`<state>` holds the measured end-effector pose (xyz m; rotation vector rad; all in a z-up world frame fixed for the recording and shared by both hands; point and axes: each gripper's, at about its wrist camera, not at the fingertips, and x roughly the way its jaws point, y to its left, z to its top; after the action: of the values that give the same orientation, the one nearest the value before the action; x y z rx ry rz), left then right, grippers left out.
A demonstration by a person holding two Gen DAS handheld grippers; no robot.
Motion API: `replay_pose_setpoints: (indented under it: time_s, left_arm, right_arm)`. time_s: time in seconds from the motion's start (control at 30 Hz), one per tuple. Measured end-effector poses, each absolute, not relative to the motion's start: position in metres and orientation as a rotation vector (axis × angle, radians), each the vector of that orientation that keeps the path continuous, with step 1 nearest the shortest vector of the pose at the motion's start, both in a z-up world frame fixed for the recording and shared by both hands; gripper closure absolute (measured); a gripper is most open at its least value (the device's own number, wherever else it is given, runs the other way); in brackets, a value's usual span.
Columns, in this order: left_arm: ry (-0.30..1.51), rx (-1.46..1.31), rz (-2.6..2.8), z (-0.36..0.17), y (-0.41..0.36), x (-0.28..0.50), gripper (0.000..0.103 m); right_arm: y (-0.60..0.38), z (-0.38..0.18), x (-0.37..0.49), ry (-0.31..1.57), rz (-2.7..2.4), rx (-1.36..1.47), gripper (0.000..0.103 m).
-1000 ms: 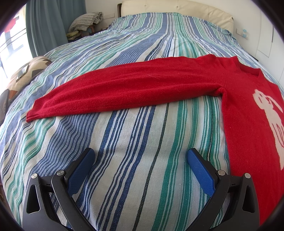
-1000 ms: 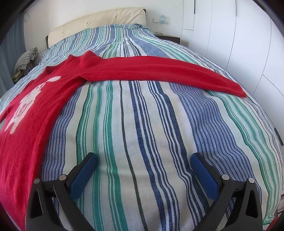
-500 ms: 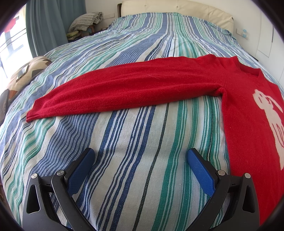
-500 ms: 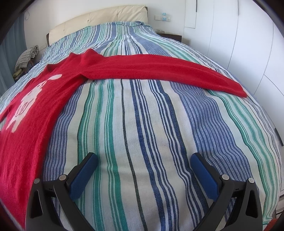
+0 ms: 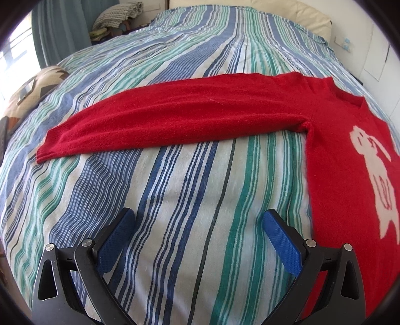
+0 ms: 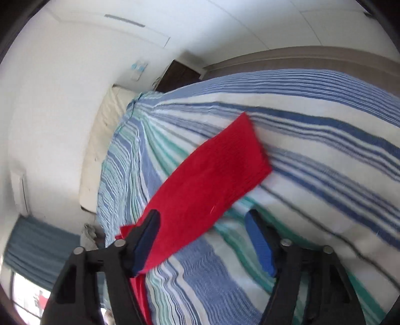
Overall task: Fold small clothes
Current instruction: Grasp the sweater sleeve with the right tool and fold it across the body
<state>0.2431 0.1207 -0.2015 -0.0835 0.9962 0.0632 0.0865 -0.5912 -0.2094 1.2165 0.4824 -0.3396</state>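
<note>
My left gripper (image 5: pixel 197 225) hangs wide and empty over the striped bedspread (image 5: pixel 175 200), red sweater (image 5: pixel 337 162) spread at 12 to 3 o'clock; right gripper (image 6: pixel 202 225), rolled, jaws just narrowing, nothing pinched, sleeve cuff (image 6: pixel 240 155) at 12.

sweater (image 5: pixel 205 120): red, white animal motif on the front
bedspread (image 5: pixel 175 190): white with blue, green and dark stripes
gripper pads (image 5: pixel 281 240): blue, on black fingers
headboard (image 5: pixel 310 15): cream
curtain (image 5: pixel 60 27): grey-blue
</note>
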Motion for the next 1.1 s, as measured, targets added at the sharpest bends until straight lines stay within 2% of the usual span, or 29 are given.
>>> replay_pose_setpoints:
  time_s: [0.03,0.17,0.27,0.37,0.47,0.57,0.67,0.73,0.8,0.83,1.1]
  left_arm:
    - [0.996,-0.117,0.054,-0.195,0.125,0.234,0.001]
    - [0.930,-0.221,0.009,-0.172,0.135,0.196,0.001]
    - [0.896,-0.253,0.059,-0.167,0.146,0.178,0.001]
    - [0.848,-0.302,0.122,-0.170,0.168,0.168,0.001]
    - [0.856,-0.368,0.197,-0.181,0.189,0.171,0.001]
    - [0.840,-0.448,0.203,-0.184,0.203,0.173,0.001]
    - [0.834,-0.472,0.211,-0.184,0.211,0.173,0.001]
    - [0.834,-0.507,0.208,-0.185,0.217,0.172,0.001]
    - [0.834,-0.524,0.212,-0.186,0.221,0.170,0.001]
    - [0.834,-0.526,0.213,-0.186,0.222,0.170,0.001]
    - [0.840,-0.539,0.173,-0.185,0.219,0.178,0.001]
  right_arm:
    - [-0.599,-0.215,0.086,0.457,-0.347,1.262,0.055]
    - [-0.619,-0.230,0.104,0.503,-0.352,1.321,0.101]
    - [-0.613,-0.200,0.123,0.571,-0.433,1.157,0.099]
    - [-0.577,-0.125,0.165,0.575,-0.342,0.886,0.099]
    - [-0.506,-0.049,0.225,0.574,-0.147,0.640,0.099]
    - [-0.413,-0.008,0.289,0.607,0.058,0.487,0.099]
    - [-0.314,-0.006,0.341,0.670,0.222,0.407,0.099]
    - [-0.258,-0.021,0.368,0.751,0.360,0.418,0.092]
    - [-0.223,-0.040,0.386,0.855,0.437,0.450,0.050]
    - [-0.215,-0.047,0.387,0.869,0.459,0.467,0.046]
    - [-0.281,-0.089,0.379,0.921,0.330,0.597,0.046]
